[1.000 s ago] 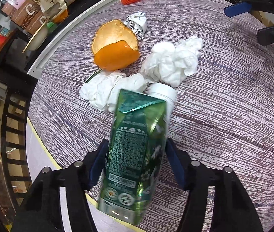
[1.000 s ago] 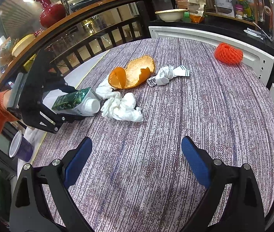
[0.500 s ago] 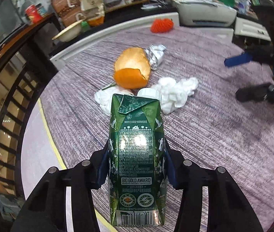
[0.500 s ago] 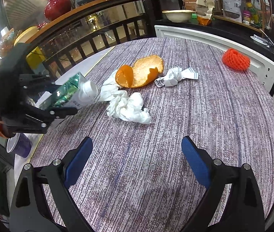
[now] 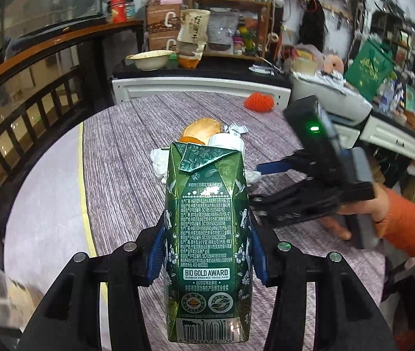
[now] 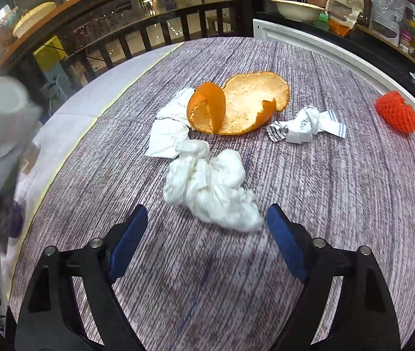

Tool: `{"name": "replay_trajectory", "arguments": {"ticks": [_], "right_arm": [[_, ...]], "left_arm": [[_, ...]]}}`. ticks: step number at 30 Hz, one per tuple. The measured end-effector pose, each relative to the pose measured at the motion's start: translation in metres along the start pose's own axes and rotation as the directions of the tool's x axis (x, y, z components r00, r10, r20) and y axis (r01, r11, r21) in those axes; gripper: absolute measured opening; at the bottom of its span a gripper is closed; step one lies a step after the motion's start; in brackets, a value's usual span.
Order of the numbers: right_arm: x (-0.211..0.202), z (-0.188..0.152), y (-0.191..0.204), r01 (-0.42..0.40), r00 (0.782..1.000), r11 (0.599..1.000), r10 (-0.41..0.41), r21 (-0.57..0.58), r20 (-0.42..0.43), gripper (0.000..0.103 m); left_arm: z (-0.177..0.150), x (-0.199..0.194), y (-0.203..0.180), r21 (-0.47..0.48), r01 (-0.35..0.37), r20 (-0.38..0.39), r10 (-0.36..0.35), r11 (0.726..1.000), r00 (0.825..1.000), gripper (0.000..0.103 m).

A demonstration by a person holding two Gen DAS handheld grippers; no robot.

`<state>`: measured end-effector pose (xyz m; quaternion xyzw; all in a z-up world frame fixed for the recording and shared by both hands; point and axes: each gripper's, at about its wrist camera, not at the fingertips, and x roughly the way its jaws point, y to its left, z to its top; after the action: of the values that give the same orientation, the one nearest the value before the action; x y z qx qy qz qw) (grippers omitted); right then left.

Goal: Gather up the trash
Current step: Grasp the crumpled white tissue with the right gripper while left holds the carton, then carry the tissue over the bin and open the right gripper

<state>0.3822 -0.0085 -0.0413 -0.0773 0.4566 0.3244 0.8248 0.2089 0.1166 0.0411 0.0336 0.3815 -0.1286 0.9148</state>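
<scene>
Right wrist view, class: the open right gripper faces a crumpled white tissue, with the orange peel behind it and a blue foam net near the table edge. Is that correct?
Not quite. The foam net is red-orange, not blue, as the right wrist view shows. The rest holds: the open right gripper faces the crumpled white tissue, with the orange peel behind it.

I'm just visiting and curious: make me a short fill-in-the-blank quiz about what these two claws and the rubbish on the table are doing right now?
1. The left claw is shut on a green ____.
2. The right claw is ____ and holds nothing.
3. Just ahead of the right claw lies a crumpled white ____.
4. The orange peel lies on the ____.

Missing words: carton; open; tissue; table
</scene>
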Motion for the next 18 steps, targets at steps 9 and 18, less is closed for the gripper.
{"name": "replay_trajectory", "arguments": {"ticks": [9, 18], "right_arm": [[0.017, 0.008, 0.005, 0.061, 0.998, 0.998, -0.062, -0.031, -0.007, 0.063], [0.006, -0.004, 0.001, 0.059, 0.998, 0.998, -0.058, -0.014, 0.007, 0.024]], "left_arm": [[-0.016, -0.004, -0.009, -0.034, -0.025, 0.047, 0.026, 0.999, 0.999, 0.048], [-0.028, 0.002, -0.014, -0.103, -0.019, 0.067, 0.026, 0.994, 0.997, 0.048]]}}
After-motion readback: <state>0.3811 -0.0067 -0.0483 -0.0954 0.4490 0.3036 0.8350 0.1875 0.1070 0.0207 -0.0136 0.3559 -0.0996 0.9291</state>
